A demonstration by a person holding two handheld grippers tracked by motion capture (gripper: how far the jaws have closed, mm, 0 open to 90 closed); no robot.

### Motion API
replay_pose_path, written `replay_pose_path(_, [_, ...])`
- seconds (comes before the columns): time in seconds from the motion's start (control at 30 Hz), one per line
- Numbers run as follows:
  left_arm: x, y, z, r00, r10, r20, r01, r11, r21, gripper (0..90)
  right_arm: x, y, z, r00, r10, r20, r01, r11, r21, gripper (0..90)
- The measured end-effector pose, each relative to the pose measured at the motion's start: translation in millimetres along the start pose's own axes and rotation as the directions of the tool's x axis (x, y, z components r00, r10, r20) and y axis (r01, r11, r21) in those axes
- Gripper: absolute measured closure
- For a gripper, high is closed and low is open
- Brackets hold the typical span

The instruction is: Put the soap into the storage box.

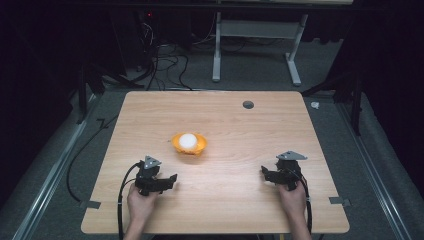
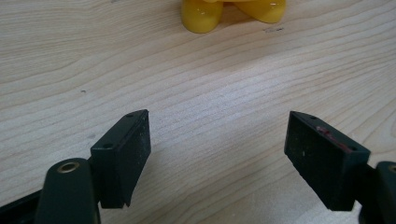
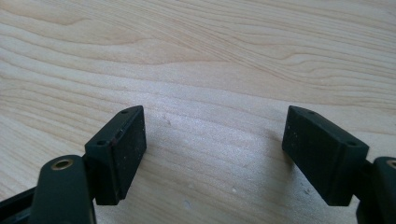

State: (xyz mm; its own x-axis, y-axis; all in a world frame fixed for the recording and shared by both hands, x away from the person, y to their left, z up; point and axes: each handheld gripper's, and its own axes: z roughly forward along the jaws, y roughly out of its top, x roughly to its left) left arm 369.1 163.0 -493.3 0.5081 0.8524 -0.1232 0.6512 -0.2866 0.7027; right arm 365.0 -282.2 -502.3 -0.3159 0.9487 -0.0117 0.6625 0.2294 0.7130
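The wood table stood on grey carpet in a dark room. The bowl sat mid-table. The left gripper and right gripper, nearer than the bowl, both gaped empty.

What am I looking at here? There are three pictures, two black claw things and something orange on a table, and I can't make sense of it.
A person sits at a wooden table and holds a tool in each hand: the left hand-held gripper and the right hand-held gripper. Each has two black jaws that can pinch. The wide picture comes from a camera above, looking down. The two close pictures come from cameras riding on the tools, looking along their jaws: left, right. Both stand open and hold nothing. Mid-table sits an orange bowl-like thing with something white in it; its yellow edge shows ahead of the left tool.
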Motion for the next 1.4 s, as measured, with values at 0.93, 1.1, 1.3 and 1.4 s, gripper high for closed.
replay_pose_path(0.93, [-7.4, -8.1, 9.9, 0.9965, 0.055, -0.064, -0.057, 0.9980, -0.029, 23.1, 0.0, 0.0, 0.0, 1.0000, -0.001, 0.000, 0.001, 1.000, 0.000, 22.6])
replay_pose_path(1.1, [-9.0, -9.3, 11.8, 0.9945, 0.077, -0.070, -0.080, 0.9962, -0.034, 21.3, 0.0, 0.0, 0.0, 1.0000, -0.001, 0.000, 0.001, 1.000, 0.000, 22.6])
replay_pose_path(1.3, [-9.1, -9.3, 12.1, 0.9945, 0.079, -0.069, -0.082, 0.9960, -0.035, 20.7, -0.1, -0.1, 0.1, 1.0000, -0.002, 0.000, 0.002, 1.000, -0.001, 22.6])
replay_pose_path(1.4, [-9.1, -9.4, 12.1, 0.9945, 0.079, -0.069, -0.082, 0.9961, -0.035, 20.7, 0.0, -0.1, 0.0, 1.0000, 0.000, 0.000, 0.000, 1.000, 0.000, 22.6])
